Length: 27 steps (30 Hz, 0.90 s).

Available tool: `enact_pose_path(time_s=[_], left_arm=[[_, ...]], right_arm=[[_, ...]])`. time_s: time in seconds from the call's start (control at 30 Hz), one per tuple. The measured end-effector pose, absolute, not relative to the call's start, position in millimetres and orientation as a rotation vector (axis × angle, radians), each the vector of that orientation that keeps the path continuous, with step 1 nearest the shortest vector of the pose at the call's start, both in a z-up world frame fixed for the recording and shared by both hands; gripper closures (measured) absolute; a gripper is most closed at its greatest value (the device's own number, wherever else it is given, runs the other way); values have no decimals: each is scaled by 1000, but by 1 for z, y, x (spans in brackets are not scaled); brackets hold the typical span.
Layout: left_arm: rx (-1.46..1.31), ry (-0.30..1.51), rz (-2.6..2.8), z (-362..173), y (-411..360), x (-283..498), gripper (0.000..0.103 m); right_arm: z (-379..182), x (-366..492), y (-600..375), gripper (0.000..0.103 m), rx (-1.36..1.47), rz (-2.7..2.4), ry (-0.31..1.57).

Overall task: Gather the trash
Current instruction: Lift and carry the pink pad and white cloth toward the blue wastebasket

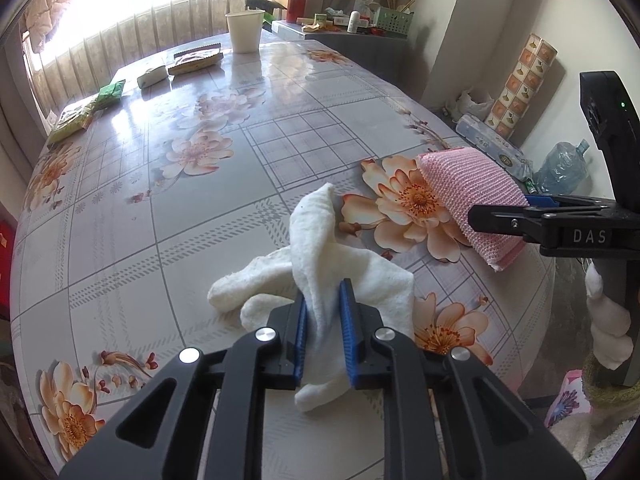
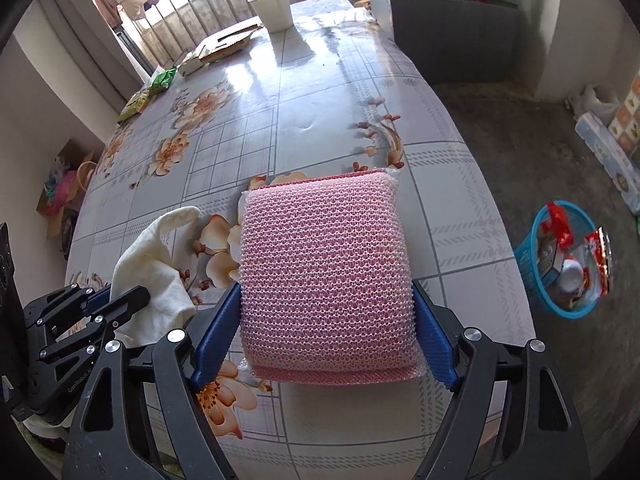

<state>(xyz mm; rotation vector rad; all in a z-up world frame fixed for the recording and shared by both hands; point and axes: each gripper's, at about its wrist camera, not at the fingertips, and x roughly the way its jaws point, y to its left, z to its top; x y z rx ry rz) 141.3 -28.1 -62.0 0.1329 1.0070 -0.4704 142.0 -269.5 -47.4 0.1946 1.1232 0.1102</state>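
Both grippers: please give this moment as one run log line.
left gripper: shut on white cloth | right gripper: shut on pink sponge

Each view is taken from close above the near end of the surface [image 1: 280, 128], angled downward toward the far window; the white cloth [image 1: 332, 264] and pink scourer [image 2: 326, 280] are shared.

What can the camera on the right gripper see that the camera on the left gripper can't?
Only the right wrist view shows the blue basket of wrappers on the floor, and the whole top of the pink sponge, with the right gripper closed on its sides.

Only the left wrist view shows the big water bottle on the floor, and the left gripper squeezing the white cloth from close up.

Both show the flowered table, the paper cup, the snack packets, the cloth and the sponge.
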Motion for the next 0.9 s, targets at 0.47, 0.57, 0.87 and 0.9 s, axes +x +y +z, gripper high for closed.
enact_pose_path(time_s=[0.47, 0.57, 0.87, 0.9], left_arm=[[134, 940, -491, -40, -35, 132, 95], [129, 920, -498, -30, -38, 129, 96], [150, 856, -600, 8, -82, 130, 96], [161, 843, -622, 13, -92, 130, 96]], right_arm=[[-25, 132, -281, 28, 239, 134, 1061], [-17, 125, -287, 28, 268, 158, 1034], [17, 87, -353, 28, 441, 134, 884], [21, 80, -367, 28, 458, 105, 862]])
